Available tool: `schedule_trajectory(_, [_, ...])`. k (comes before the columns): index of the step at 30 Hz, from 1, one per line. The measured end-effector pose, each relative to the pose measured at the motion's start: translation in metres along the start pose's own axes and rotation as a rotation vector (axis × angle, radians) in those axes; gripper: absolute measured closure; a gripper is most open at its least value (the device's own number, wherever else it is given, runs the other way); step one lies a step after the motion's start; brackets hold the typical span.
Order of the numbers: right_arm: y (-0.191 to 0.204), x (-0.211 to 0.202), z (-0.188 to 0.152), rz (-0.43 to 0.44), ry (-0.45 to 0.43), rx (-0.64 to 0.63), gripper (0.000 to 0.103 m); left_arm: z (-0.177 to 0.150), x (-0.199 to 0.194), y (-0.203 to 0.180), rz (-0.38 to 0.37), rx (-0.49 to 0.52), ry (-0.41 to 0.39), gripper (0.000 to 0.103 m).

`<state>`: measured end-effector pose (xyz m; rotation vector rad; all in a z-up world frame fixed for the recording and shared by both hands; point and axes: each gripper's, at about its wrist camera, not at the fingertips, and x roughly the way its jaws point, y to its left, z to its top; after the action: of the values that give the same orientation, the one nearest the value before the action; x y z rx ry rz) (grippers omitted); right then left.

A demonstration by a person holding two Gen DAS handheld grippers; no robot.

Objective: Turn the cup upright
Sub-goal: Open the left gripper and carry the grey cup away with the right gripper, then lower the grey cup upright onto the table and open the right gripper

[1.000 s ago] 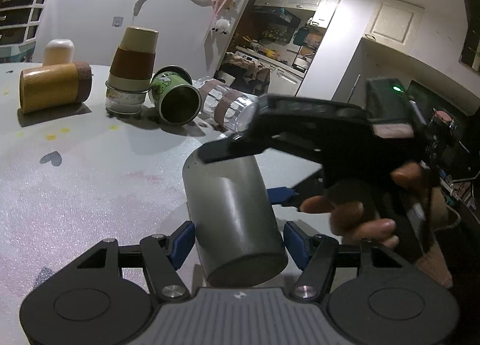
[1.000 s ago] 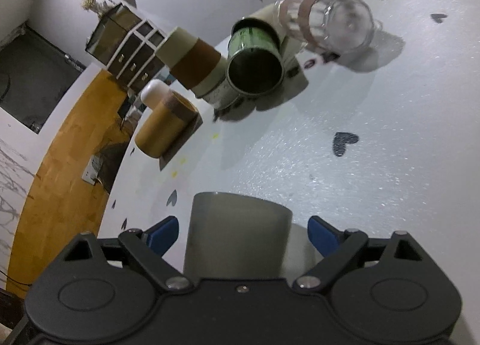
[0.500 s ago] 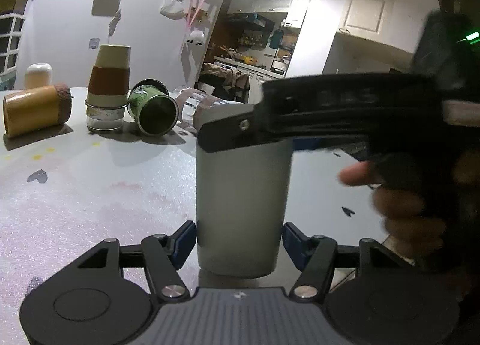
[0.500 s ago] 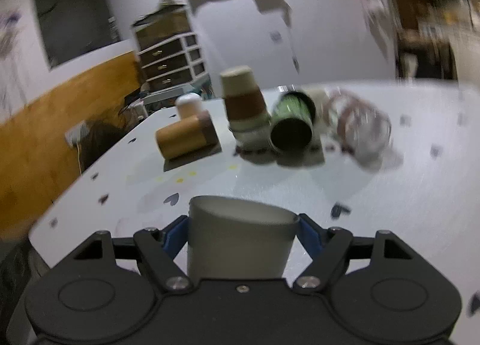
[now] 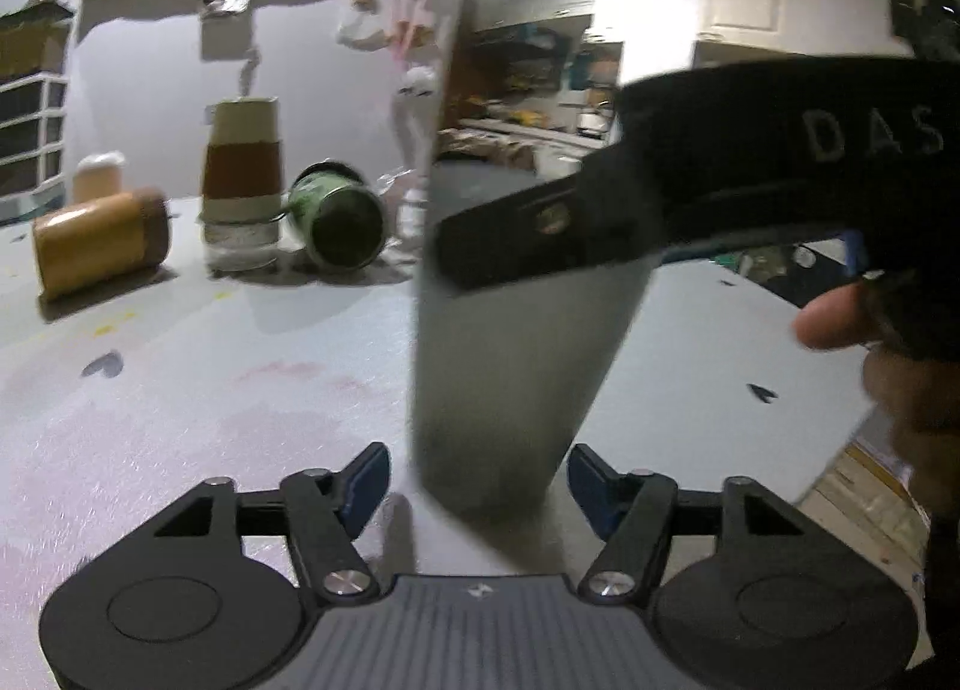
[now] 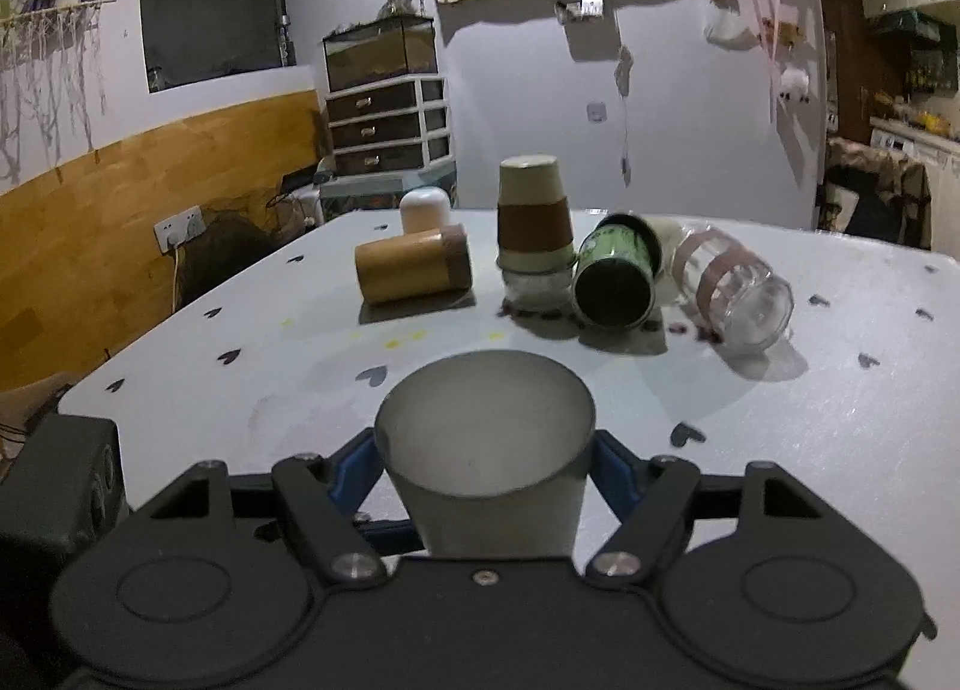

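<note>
A plain grey cup (image 6: pixel 486 450) stands upright, mouth up, with my right gripper (image 6: pixel 483 465) shut on it near its rim. In the left wrist view the same grey cup (image 5: pixel 510 366) stands between the fingers of my left gripper (image 5: pixel 477 480), which is open with gaps on both sides. The cup's foot looks close to or on the white table (image 5: pixel 180 390). The right gripper's black body (image 5: pixel 720 192) crosses the cup's upper part in that view.
At the back of the table are a yellow-brown cup on its side (image 6: pixel 414 264), a paper cup upside down on a glass (image 6: pixel 534 228), a green cup on its side (image 6: pixel 615 279) and a clear glass on its side (image 6: pixel 738 294). The table's right edge (image 5: pixel 840 432) is near.
The right gripper has turned the grey cup from tilted, base toward the left camera, to upright with its mouth up. The left gripper has stayed open around it.
</note>
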<state>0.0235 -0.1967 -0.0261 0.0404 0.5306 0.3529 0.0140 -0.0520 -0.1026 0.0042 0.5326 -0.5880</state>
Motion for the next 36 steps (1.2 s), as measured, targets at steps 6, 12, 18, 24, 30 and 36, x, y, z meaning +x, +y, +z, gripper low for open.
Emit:
schedule_trajectory(6, [-0.042, 0.006, 0.007, -0.157, -0.058, 0.022, 0.029, 0.001, -0.002, 0.004, 0.0, -0.011, -0.013, 0.02])
schedule_trajectory(12, [-0.116, 0.008, 0.021, -0.335, -0.111, 0.11, 0.029, 0.0, 0.001, 0.005, 0.0, -0.016, -0.007, 0.02])
schedule_trajectory(18, [-0.195, 0.01, 0.034, -0.477, -0.167, 0.198, 0.029, -0.001, 0.001, 0.006, 0.0, -0.018, -0.008, 0.02])
schedule_trajectory(24, [-0.256, 0.015, 0.044, -0.611, -0.178, 0.224, 0.029, -0.002, 0.002, 0.005, 0.002, -0.018, -0.006, 0.02])
schedule_trajectory(30, [-0.294, 0.018, 0.043, -0.622, -0.174, 0.296, 0.028, -0.003, 0.002, 0.002, 0.001, -0.01, -0.006, 0.02])
schedule_trajectory(36, [-0.304, 0.024, 0.033, -0.639, -0.159, 0.33, 0.028, -0.003, 0.002, 0.002, 0.001, -0.01, -0.006, 0.02])
